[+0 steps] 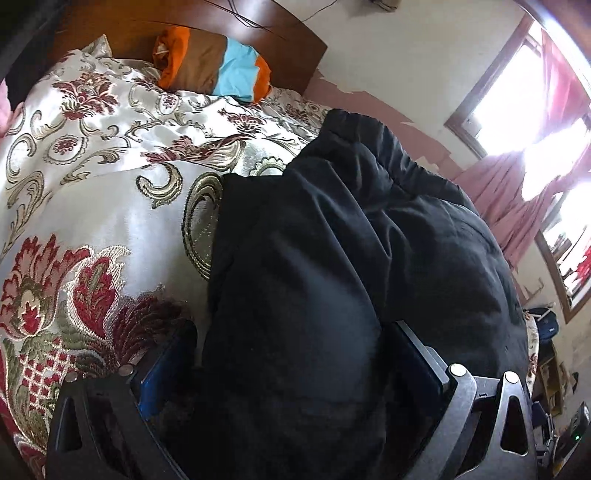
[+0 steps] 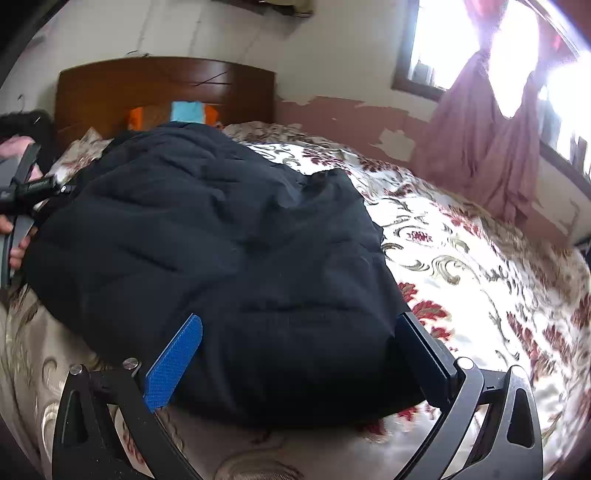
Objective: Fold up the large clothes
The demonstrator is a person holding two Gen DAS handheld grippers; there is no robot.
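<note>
Bed (image 1: 92, 192) with floral bedspread carries a black garment (image 1: 332, 258), spread in loose folds. A striped pillow (image 1: 214, 70) rests against the wooden headboard (image 1: 258, 26).

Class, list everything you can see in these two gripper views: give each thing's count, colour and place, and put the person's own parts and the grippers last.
Garment: one, black, bunched on the bedspread.
Bedspread: one, cream with red and olive flowers, covering the bed.
Pillow: one, orange, brown and light blue, against the headboard.
Headboard: one, dark brown wood, at the wall.
Curtains: pink, beside the bright windows.
Hand: one, at the left edge of the right wrist view.
Left gripper: black with blue pads, open around the garment.
Right gripper: same colours, open over the garment's near edge.
</note>
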